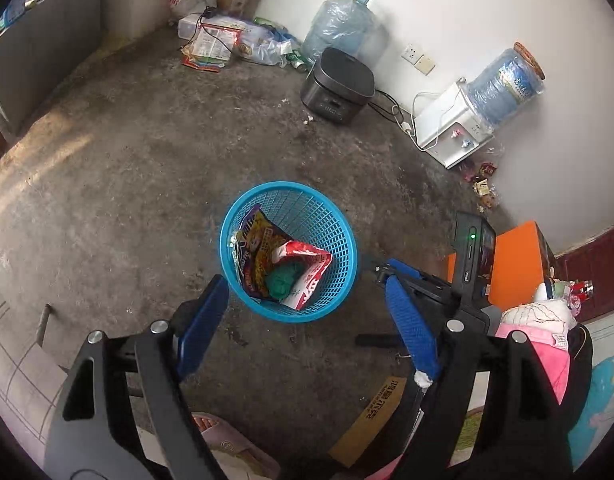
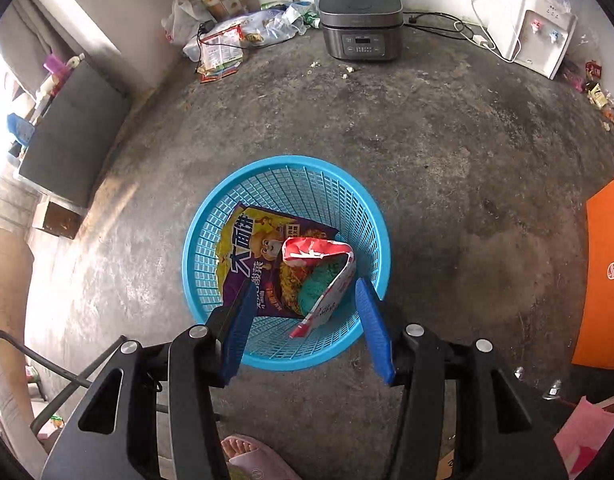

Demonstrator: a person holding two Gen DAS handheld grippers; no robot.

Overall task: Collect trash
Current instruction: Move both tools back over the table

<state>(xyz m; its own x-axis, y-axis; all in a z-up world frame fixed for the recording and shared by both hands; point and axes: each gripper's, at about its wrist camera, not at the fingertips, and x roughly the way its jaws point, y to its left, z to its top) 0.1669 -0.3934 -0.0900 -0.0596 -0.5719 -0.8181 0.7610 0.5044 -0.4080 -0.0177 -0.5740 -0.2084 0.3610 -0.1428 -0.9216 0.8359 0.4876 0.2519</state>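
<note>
- My right gripper hangs just over the near rim of the blue basket, jaws spread and empty; I judge that suits a drop straight down.
- Ahead of its fingers, inside the basket, lie a purple snack bag, a red-white wrapper and a green wad.
- My left gripper is released too, basket just ahead.
- Far ahead of it, more wrappers lie by the water dispenser.
</note>
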